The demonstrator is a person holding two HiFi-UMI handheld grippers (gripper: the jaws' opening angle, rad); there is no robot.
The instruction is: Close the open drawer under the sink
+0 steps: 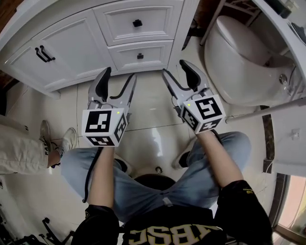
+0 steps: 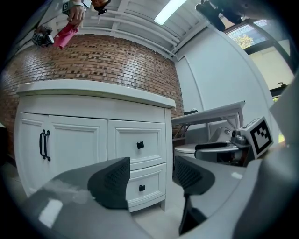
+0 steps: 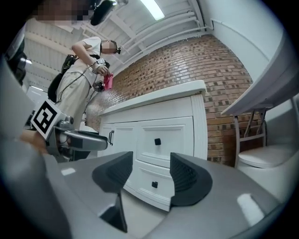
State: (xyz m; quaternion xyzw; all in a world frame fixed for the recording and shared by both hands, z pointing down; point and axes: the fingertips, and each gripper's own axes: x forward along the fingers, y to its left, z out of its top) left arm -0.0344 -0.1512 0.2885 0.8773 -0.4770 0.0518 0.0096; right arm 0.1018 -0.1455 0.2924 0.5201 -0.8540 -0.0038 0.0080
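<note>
Head view: the lower drawer [image 1: 155,53] at the cabinet's [image 1: 71,48] right end looks flush. The left gripper [image 1: 120,74] and right gripper [image 1: 174,67] hang short of it, jaws apart, empty. Likely risk: a jaw drifting forward hooks the knob [image 1: 140,56] and reopens the drawer.

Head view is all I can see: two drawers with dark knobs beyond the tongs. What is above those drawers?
Observer: A white countertop, with a brick wall behind it.
Operator: Whose shoes are those at the left?
Observer: Probably those of a person standing beside the cabinet, holding something pink.
Operator: And where does the light come from?
Observer: A long strip light on the ceiling.
</note>
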